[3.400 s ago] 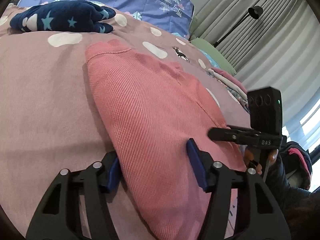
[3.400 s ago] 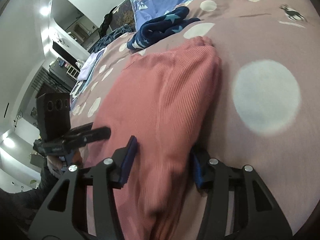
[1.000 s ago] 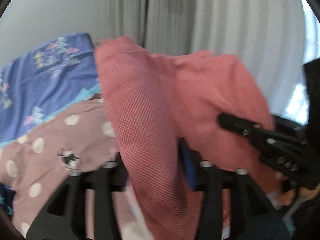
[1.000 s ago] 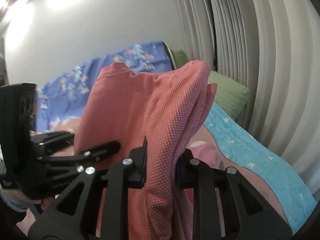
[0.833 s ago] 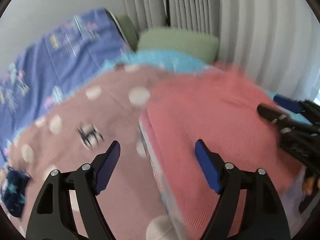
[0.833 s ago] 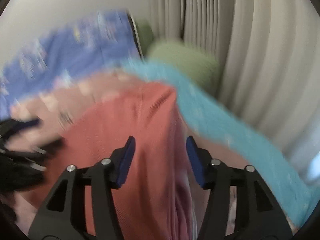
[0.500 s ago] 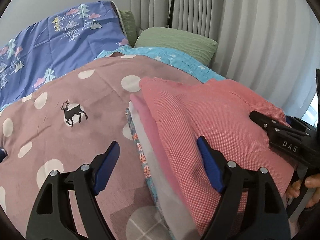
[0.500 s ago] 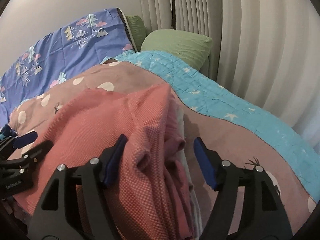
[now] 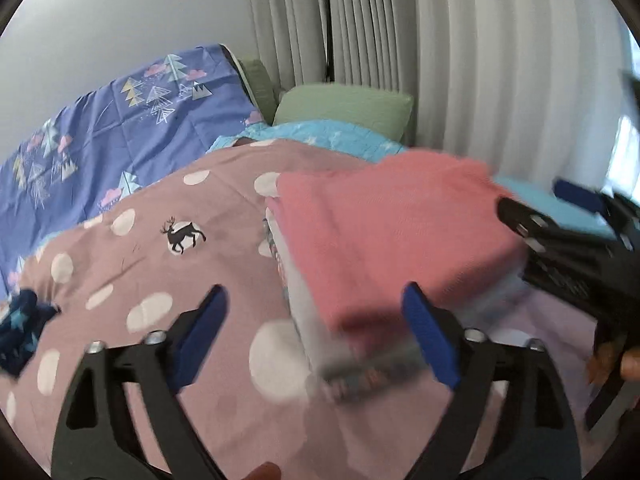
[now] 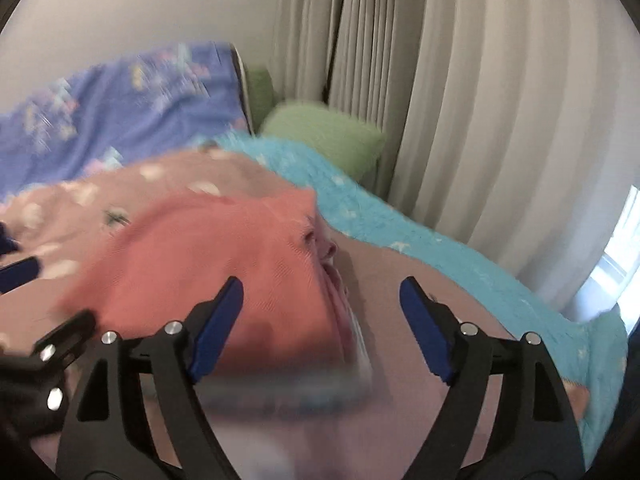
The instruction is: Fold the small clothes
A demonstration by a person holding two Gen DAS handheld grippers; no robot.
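Hovering low over the bed, left gripper [image 9: 316, 336] & right gripper [image 10: 322, 326] both have jaws spread wide, just been opening, pinching nothing. Folded pink garment [image 9: 392, 232] tops a small clothes stack [image 9: 344, 356] on the dotted pink duvet [image 9: 160, 240]. Far back: green pillow [image 9: 344, 108], grey curtains [image 9: 460, 60].

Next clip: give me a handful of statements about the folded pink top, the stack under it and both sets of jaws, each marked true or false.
1. The folded pink knit top lies on top of a stack of folded clothes. True.
2. The left gripper is clamped on the top. False: its jaws stand wide open, having just been opening, pads off the cloth.
3. The right gripper is open. True.
4. The green pillow lies on the stack. False: it sits far back by the curtain.
5. The dusty-pink dotted bedspread bears a deer print. True.
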